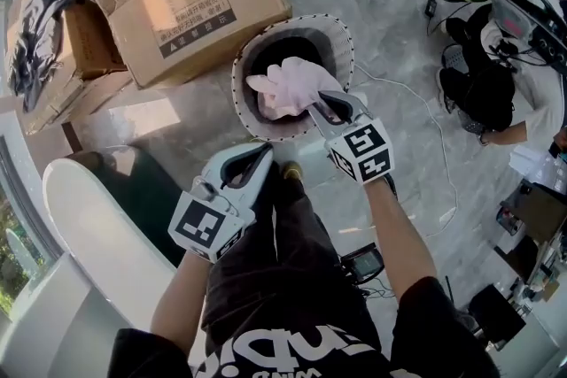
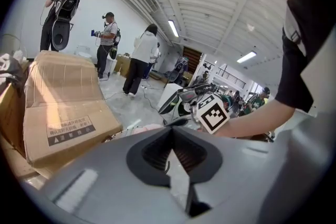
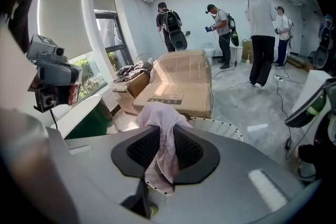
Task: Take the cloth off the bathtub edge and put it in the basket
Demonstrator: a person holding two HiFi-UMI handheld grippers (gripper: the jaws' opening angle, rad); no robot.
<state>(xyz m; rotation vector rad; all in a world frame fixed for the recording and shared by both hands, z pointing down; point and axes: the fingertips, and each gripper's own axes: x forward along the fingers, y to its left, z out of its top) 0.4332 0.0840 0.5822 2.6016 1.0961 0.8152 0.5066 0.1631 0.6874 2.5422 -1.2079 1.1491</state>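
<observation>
**A:** While the cloth (image 1: 288, 86) hangs over the basket (image 1: 239, 77) mouth, does that count as done?

**B:** Nearly. It's off the tub (image 1: 89, 226), but your right gripper (image 1: 321, 105) has it pinched, with the jaws almost closed on a fold. You only need to open them and let it drop in. Your left gripper (image 1: 262, 155) is near the basket, jaws together and holding nothing.

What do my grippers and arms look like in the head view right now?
Left gripper and right gripper match: pale grey shells, each claw lined with dark ribbed pads, each with a white cube of black square markers. Short black sleeves, black T-shirt with white lettering.
</observation>
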